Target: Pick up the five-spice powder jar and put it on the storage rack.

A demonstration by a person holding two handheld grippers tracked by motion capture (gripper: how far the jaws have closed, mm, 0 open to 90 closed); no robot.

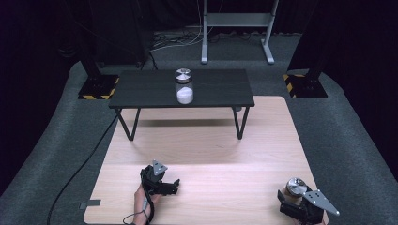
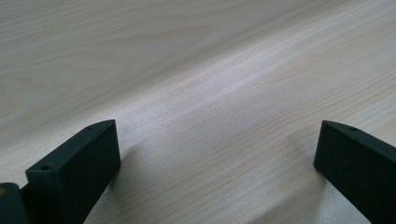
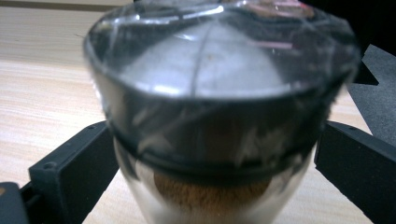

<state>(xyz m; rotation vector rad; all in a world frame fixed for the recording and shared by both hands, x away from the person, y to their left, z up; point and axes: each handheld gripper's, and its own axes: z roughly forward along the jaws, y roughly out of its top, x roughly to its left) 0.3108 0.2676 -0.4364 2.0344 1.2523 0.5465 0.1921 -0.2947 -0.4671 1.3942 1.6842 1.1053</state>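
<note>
Two jaws flank jar (image 3: 219, 112).

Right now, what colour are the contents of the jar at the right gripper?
Brown, best seen through the jar's glass in the right gripper view.

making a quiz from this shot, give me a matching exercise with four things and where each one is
Things:
1. jar with white powder
2. jar with brown contents
3. left gripper
4. black side table

Places:
A. between the jaws of the right gripper
B. far end of the wooden table
C. on the black side table
D. near left of the wooden table, jaws apart with nothing between

Pairs: 1-C, 2-A, 3-D, 4-B
</note>
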